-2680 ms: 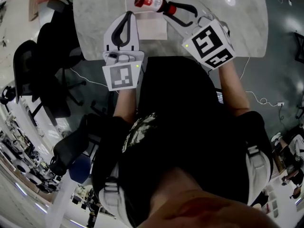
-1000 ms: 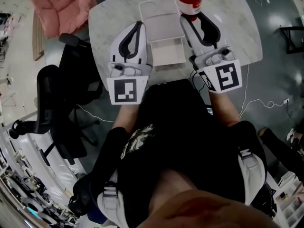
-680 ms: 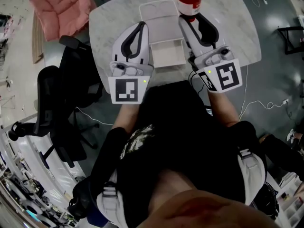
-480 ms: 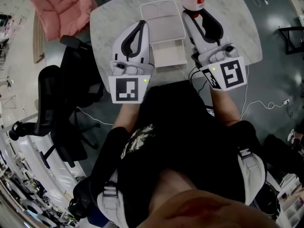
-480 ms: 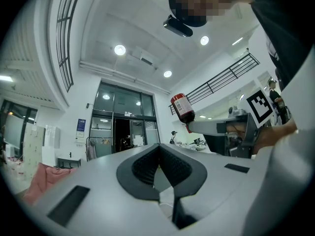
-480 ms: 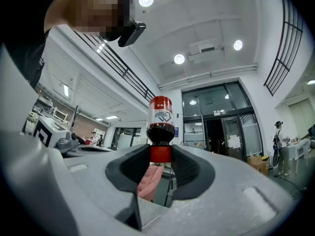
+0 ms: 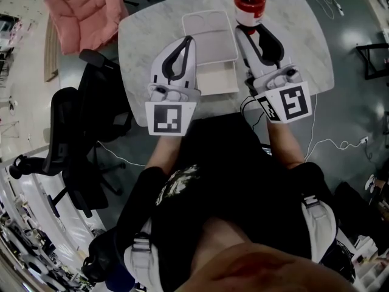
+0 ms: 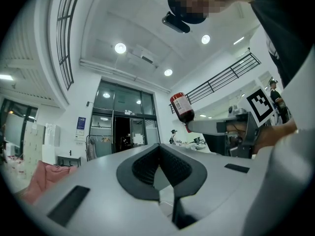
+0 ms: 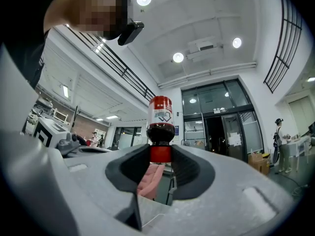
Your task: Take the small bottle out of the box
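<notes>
My right gripper (image 7: 249, 28) is shut on the red cap of the small bottle (image 7: 249, 3). The bottle is held up on end, above the marble table (image 7: 298, 47), just right of the white box (image 7: 206, 16). In the right gripper view the cap sits between the black pads, and the dark body and red-and-white label of the bottle (image 9: 160, 119) stick out beyond my right gripper (image 9: 160, 154). My left gripper (image 7: 188, 40) is at the box's left side, shut and holding nothing. From my left gripper (image 8: 158, 149) the bottle (image 8: 181, 107) shows up high to the right.
The box lies open with its flap (image 7: 217, 81) toward the person. A pink cushioned seat (image 7: 79, 11) and black office chairs (image 7: 73, 139) stand left of the table. A white cable (image 7: 331, 143) runs over the floor at the right.
The bottle, earlier lying sideways over the box in my right gripper, is now turned on end to the right of the box. My left gripper has hardly moved.
</notes>
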`<state>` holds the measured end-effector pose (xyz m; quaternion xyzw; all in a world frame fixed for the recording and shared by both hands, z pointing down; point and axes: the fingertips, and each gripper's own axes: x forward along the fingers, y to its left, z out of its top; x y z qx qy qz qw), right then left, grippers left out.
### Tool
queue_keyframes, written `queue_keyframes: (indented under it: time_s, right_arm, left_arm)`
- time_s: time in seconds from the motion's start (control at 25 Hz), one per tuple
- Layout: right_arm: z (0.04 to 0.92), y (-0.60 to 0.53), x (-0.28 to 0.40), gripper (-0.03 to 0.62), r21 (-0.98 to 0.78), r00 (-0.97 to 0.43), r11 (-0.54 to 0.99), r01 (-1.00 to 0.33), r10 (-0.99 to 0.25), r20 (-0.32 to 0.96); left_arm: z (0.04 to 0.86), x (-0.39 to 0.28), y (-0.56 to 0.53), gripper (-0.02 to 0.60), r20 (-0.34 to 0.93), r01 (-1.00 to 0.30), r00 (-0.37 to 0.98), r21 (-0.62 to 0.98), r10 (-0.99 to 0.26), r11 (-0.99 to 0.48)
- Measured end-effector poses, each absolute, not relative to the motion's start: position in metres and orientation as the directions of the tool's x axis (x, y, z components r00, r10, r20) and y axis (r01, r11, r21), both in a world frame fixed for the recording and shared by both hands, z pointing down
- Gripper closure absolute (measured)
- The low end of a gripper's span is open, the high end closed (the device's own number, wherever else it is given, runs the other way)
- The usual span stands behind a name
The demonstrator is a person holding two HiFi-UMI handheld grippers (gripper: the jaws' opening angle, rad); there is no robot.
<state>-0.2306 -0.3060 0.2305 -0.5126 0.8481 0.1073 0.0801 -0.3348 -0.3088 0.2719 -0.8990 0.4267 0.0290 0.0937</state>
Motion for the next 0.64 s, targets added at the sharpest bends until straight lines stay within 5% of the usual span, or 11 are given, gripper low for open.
queue_keyframes:
  time_s: [0.64]
  right_arm:
    - [0.242,-0.304,-0.229,0.462,0.123,-0.498,0.483,-0.867,-0.828,-0.256]
  left_arm:
    - [0.283,-0.326,-0.308,0.568,-0.137,-0.786,0.616,-0.167,-0.775,-0.595]
